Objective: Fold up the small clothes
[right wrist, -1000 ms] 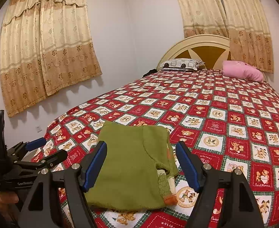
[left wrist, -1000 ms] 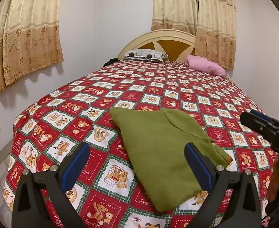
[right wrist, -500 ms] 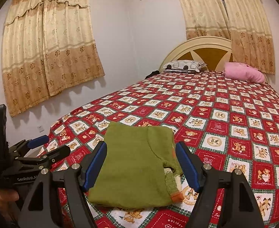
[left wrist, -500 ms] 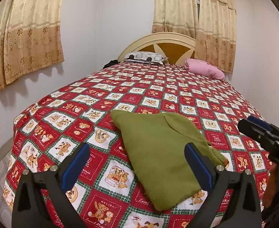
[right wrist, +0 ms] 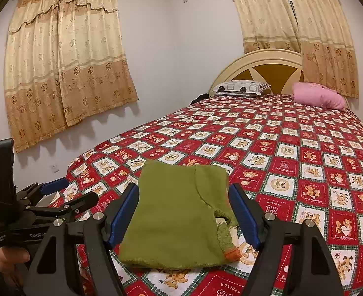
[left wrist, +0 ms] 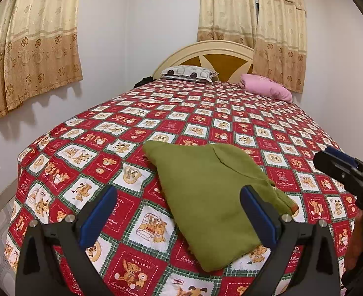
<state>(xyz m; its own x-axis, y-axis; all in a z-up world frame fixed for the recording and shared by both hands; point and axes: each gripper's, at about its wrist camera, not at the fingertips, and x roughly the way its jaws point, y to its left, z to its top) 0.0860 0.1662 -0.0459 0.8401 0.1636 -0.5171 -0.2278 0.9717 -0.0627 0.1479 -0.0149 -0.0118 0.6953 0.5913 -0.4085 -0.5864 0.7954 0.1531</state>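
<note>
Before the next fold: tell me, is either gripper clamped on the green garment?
No. In the right wrist view the right gripper and the left gripper both stand open, clear of the green garment lying on the bedspread.

Both wrist cams sit low at the foot of the bed (left wrist: 206, 113), facing the headboard (right wrist: 267, 61), left view from the left, right view nearer, both sharing the green garment (left wrist: 206, 192).
</note>
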